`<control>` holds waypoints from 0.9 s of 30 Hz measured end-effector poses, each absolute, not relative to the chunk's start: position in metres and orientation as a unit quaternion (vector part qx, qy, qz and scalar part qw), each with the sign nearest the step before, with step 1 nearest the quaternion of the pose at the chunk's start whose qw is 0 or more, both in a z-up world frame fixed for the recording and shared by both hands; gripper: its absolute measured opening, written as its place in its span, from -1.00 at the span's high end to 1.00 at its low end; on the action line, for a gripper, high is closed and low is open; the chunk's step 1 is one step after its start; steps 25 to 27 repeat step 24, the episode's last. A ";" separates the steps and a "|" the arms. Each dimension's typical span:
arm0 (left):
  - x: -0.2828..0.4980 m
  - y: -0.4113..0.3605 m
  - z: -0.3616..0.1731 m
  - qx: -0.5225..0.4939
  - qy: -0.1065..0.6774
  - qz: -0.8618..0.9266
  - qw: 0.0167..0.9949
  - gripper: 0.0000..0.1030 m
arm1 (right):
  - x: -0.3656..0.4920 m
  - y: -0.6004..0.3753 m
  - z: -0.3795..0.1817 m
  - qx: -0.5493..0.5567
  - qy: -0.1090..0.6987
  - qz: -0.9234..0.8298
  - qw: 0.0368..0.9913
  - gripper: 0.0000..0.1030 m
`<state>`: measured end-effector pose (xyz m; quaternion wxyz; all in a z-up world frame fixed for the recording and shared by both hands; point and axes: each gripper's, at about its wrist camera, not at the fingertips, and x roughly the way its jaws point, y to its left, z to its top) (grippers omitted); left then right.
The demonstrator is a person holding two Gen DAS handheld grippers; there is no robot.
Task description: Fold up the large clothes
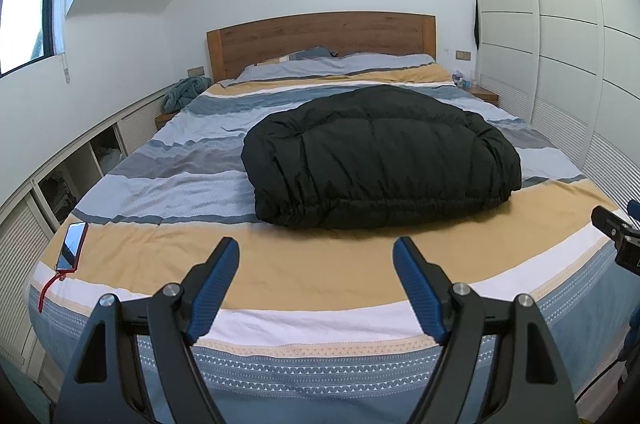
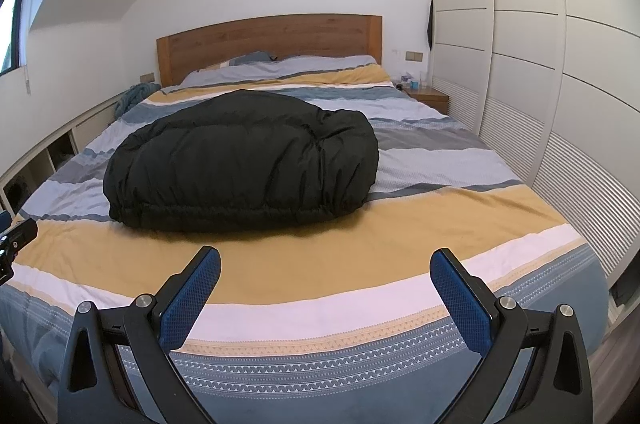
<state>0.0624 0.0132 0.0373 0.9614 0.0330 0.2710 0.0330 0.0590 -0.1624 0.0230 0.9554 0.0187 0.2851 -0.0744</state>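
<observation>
Hovering w/ jaws spread wide, nothing between the pads: left gripper [image 1: 316, 250] over the yellow band at the foot of the bed [image 1: 280, 272], blue-padded fingers [image 1: 218, 288] angled down toward the cover, touching nothing. Same for right gripper [image 2: 326, 260]: spread wide, empty, aimed at the same yellow stripe, off to the right. Tip of the right unit visible at the far right edge of the left view, tip of the left unit at the far left edge of the right view, so side by side, apart, both facing the headboard [image 1: 320, 35].

Black puffer jacket [image 1: 380, 159] lying mid-bed, just beyond both sets of fingertips, not touched. Bundled into a thick rounded block, elasticated hem toward the grippers. Prob. already folded at least once, judging by the compact shape; sleeves not visible, likely tucked in. Laid centrally prob. for reach from the foot end w/ both hands.

Wide-spread jaws make sense for fabric this bulky: either just let go or ready to pinch the hem corners; can't tell which.

Red-cased phone [image 1: 72, 242] at the left corner of the bed, well clear of the jacket, out of the folding area. Wardrobe [image 1: 560, 23] along the right wall, nightstand [image 2: 430, 97] beside the headboard.
</observation>
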 end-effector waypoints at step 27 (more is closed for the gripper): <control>0.064 0.019 0.032 0.029 0.278 0.036 0.960 -0.52 | 0.062 -0.158 0.019 0.011 0.290 -0.069 0.954 -0.99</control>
